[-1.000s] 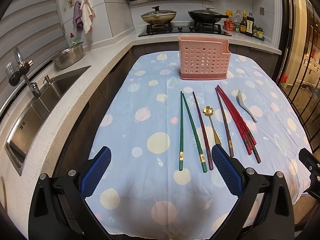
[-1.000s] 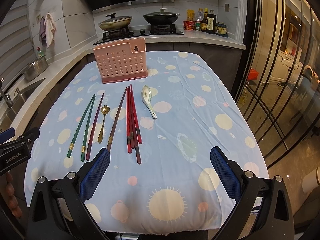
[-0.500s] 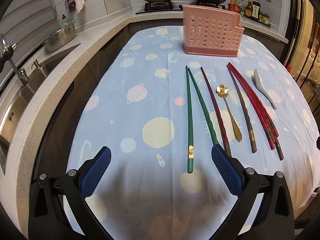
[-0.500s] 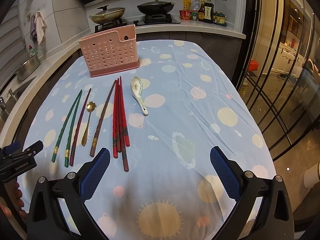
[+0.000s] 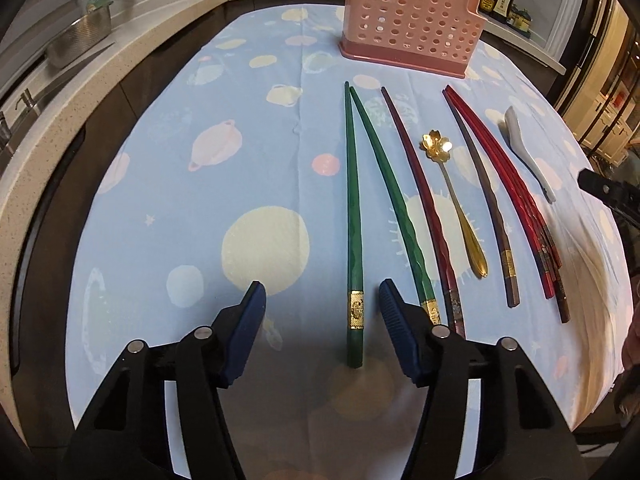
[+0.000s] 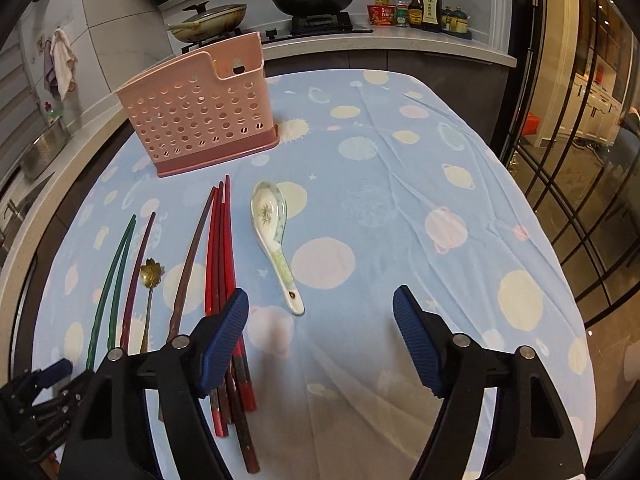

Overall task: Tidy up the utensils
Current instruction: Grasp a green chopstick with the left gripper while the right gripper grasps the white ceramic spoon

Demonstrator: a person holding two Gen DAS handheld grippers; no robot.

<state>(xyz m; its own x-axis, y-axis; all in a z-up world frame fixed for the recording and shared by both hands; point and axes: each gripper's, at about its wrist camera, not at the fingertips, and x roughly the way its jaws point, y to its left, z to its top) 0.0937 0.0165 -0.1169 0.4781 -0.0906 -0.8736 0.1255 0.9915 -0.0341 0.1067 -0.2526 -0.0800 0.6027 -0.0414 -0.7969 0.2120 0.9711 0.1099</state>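
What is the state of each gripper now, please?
Left gripper: open, holding nothing, one green chopstick lies between its fingers.
Right gripper: open, holding nothing.

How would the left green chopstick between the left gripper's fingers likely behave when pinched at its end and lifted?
The left green chopstick looks rigid, so it should probably stay straight. It is long and lies with only its banded end inside the open left gripper, so the far tip may droop or swing. Its glossy finish suggests it could slip against the ribbed pads.
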